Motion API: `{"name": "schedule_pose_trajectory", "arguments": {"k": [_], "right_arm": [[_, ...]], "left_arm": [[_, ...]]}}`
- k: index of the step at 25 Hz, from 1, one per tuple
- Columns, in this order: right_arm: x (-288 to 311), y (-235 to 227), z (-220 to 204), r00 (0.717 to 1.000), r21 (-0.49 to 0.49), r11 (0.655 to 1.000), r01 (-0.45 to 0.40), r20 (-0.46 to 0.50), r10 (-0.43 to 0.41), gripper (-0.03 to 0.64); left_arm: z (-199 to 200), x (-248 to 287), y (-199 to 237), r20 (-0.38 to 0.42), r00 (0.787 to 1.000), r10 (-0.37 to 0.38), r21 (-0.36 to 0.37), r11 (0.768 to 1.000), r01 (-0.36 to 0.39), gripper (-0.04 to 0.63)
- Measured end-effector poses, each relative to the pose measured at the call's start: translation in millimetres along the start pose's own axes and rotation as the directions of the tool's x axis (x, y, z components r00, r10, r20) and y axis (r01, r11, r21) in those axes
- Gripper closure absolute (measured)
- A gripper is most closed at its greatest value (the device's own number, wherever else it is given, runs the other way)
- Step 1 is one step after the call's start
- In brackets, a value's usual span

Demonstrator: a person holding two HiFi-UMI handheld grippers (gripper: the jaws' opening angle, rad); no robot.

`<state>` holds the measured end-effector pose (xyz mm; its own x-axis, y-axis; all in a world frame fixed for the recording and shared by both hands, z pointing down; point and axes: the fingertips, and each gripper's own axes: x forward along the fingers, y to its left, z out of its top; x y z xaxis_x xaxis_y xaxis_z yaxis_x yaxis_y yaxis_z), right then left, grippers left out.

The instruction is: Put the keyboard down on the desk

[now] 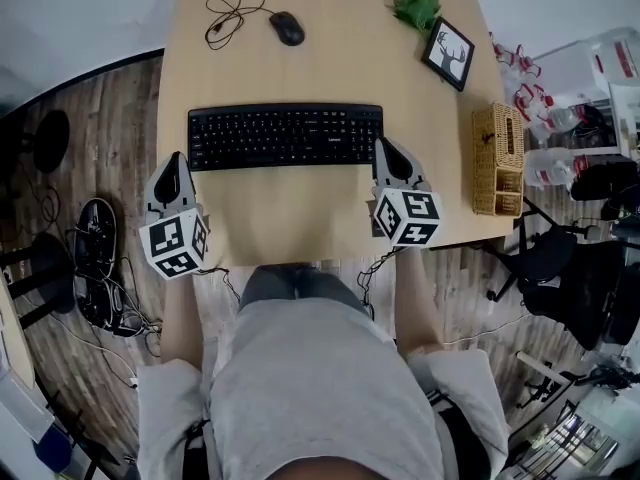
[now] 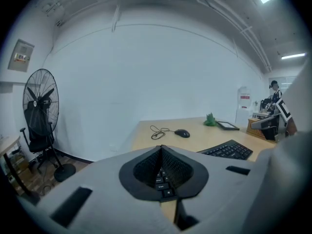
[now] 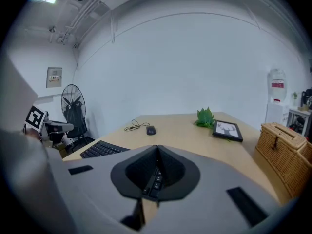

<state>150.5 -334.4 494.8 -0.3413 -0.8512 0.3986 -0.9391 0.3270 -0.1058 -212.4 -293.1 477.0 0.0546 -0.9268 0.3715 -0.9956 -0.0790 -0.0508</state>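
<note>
head view shows the left gripper (image 1: 177, 161) and right gripper (image 1: 385, 147) each clamped on one end of the keyboard (image 1: 285, 136). gripping both ends likely holds it level for setting on the desk (image 1: 330, 68).

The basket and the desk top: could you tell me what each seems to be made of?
The basket looks like woven wicker or rattan, matte tan: crossing strands show on its lid and sides. The desk looks like light wood or wood-effect laminate, smooth with a soft sheen; which of the two I cannot tell.

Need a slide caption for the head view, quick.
Left hand-held gripper and right hand-held gripper, both shut, flank the black keyboard on the wooden desk.
</note>
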Motion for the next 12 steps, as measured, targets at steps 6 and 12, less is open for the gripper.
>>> {"name": "schedule_pose_trajectory", "arguments": {"k": [6, 12], "right_arm": [[-28.6, 11.4, 23.4, 0.996, -0.011, 0.999, -0.052, 0.076, 0.052, 0.603], [-63.2, 21.0, 42.3, 0.985, -0.028, 0.996, -0.085, 0.145, 0.088, 0.603]], "left_arm": [[24.1, -35.0, -10.5, 0.075, 0.997, 0.02, 0.013, 1.0, -0.021, 0.586], [49.8, -72.3, -26.1, 0.159, 0.987, 0.008, -0.009, 1.0, -0.007, 0.586]]}}
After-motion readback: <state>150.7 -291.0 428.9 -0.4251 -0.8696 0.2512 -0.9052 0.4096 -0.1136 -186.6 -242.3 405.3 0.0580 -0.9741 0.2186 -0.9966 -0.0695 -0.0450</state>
